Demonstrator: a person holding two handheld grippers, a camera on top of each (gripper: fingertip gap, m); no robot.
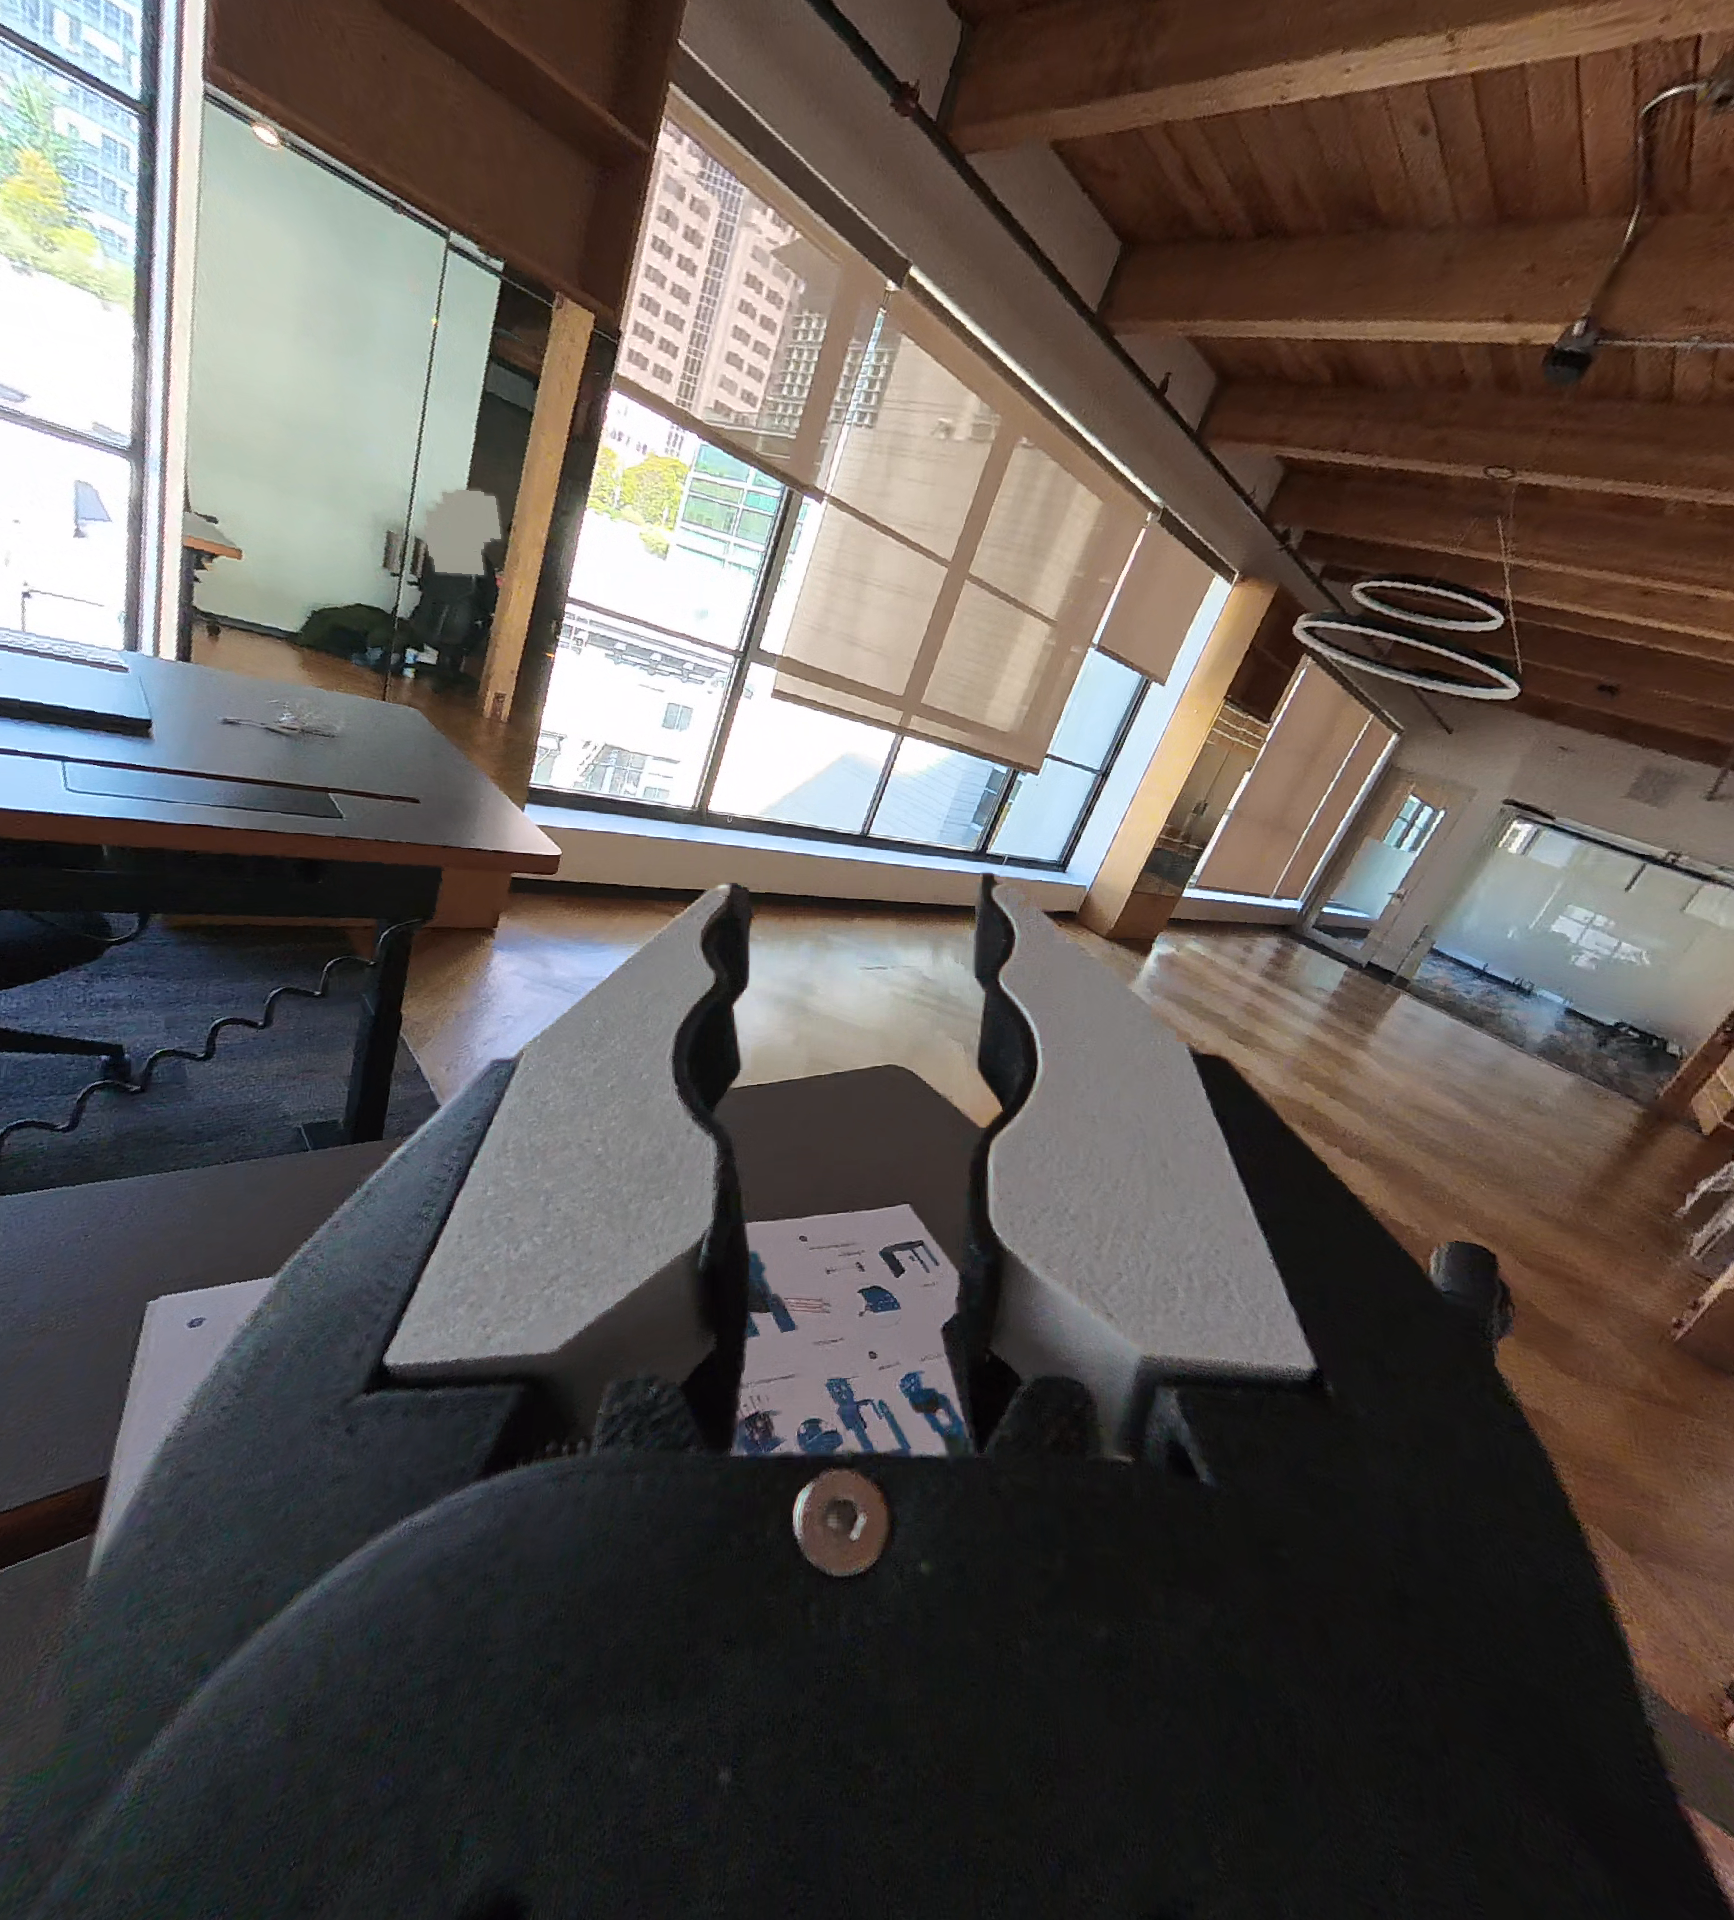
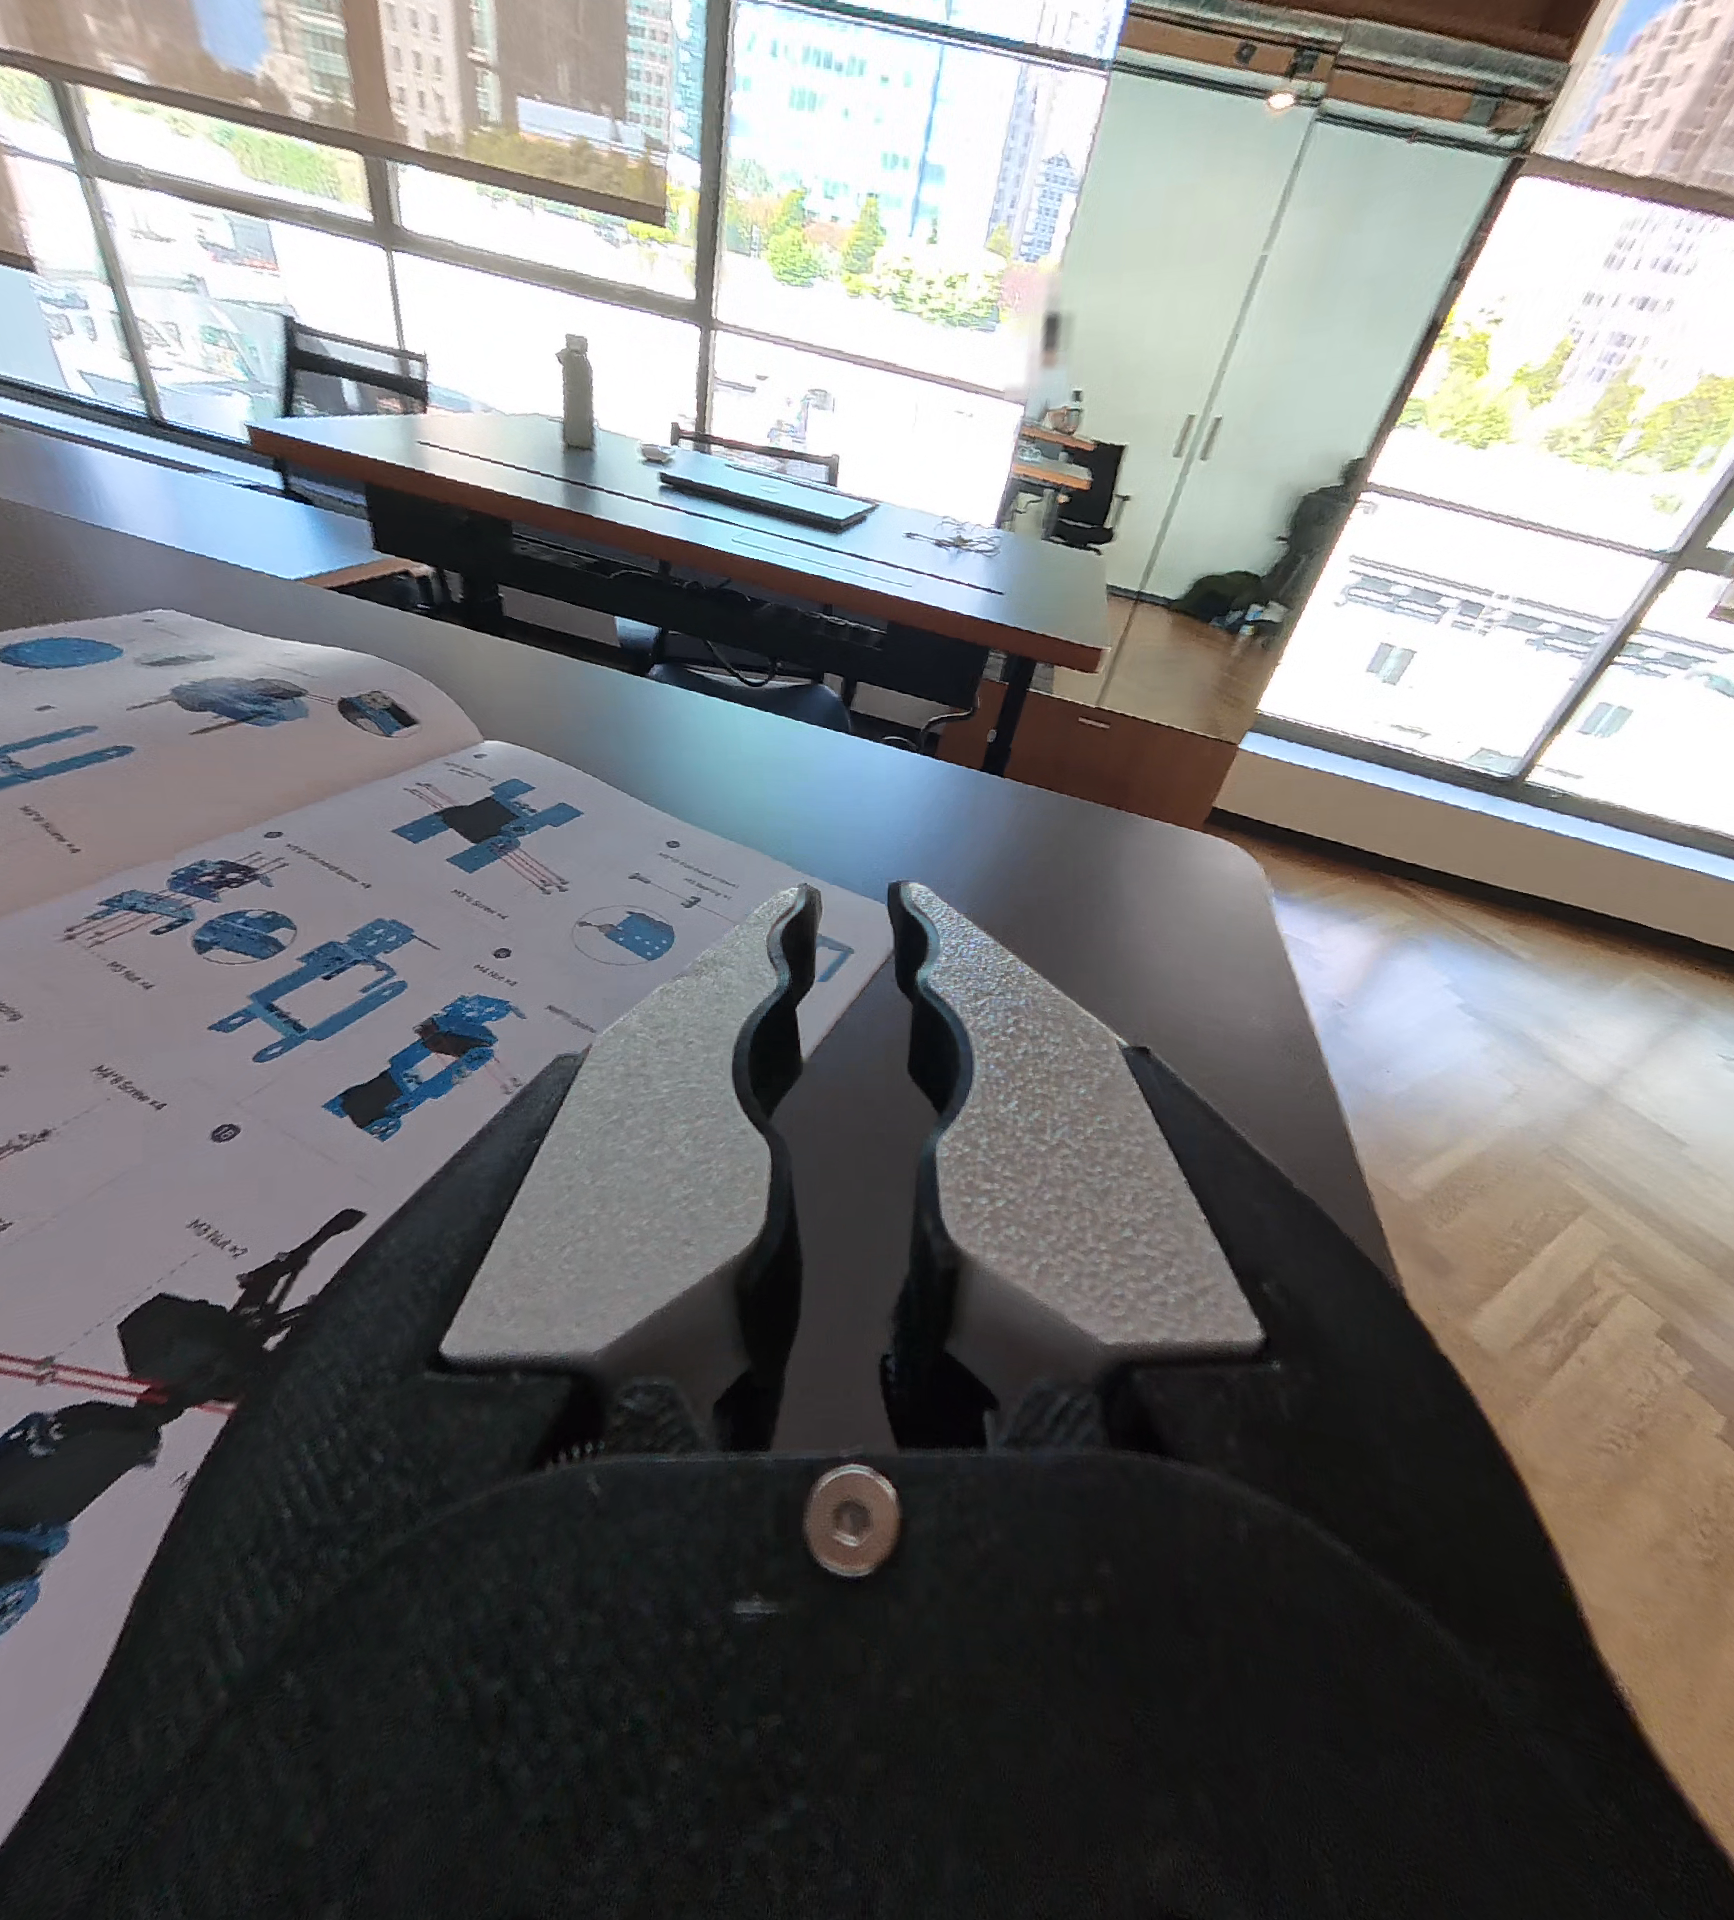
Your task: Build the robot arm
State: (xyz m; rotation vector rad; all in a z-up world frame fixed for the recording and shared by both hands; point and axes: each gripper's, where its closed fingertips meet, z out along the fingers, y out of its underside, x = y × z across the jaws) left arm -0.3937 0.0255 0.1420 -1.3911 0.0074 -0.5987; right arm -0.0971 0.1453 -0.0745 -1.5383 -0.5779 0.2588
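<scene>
An open instruction booklet [image 2: 250, 935] with blue and black drawings lies flat on a dark table [image 2: 1102, 935]. My right gripper [image 2: 855, 909] hovers over the booklet's right edge, its jaws a small gap apart and empty. My left gripper [image 1: 858, 914] is open and empty, tilted, above the same dark table [image 1: 842, 1132]. The booklet [image 1: 842, 1330] shows between its fingers, below them.
A second dark desk [image 2: 946, 582] stands beyond, with a closed laptop [image 2: 769, 499], a white bottle [image 2: 577, 395] and a cable. That desk [image 1: 343, 769] also shows in the left wrist view. Office chairs, large windows and wood floor [image 2: 1569, 1195] surround the tables. Some 40 cm of space lies between my two pairs of fingers.
</scene>
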